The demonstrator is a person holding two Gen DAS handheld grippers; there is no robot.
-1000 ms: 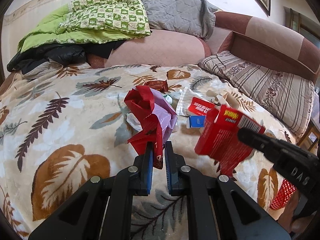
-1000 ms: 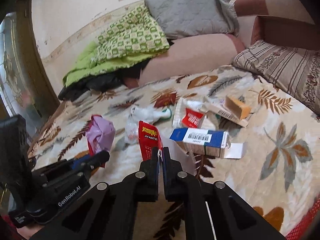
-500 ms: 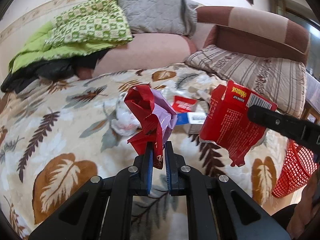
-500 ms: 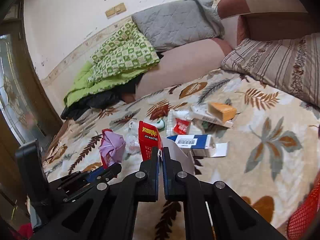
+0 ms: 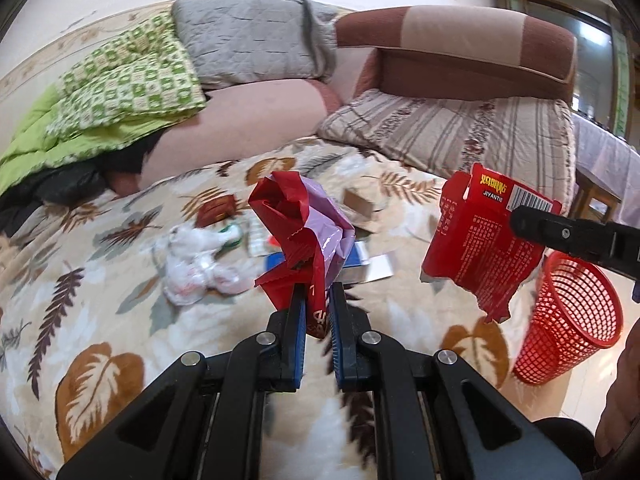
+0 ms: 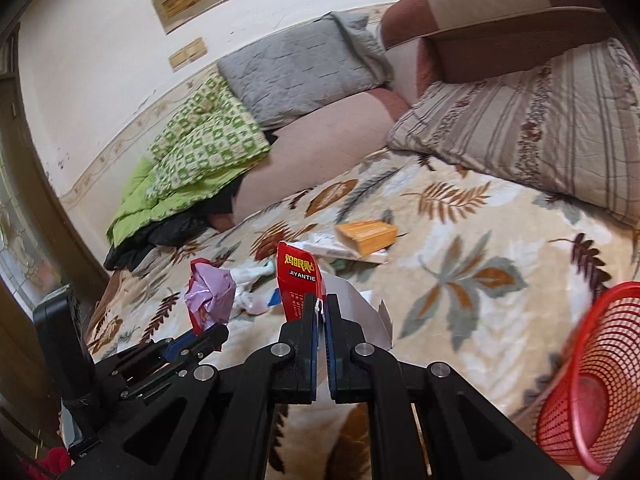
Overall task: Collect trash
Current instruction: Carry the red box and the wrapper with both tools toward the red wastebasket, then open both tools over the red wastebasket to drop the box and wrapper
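Above the leaf-print blanket [image 5: 100,320], the left wrist view shows one left gripper [image 5: 317,312] pinching one crumpled red-and-lilac wrapper [image 5: 304,232], which rises from its fingertips. One red mesh basket [image 5: 568,320] stands at right. In the right wrist view, one right gripper [image 6: 319,312] clamps one torn red box [image 6: 298,280], printed JIYANTIE, upright between its fingers, the basket lower right.
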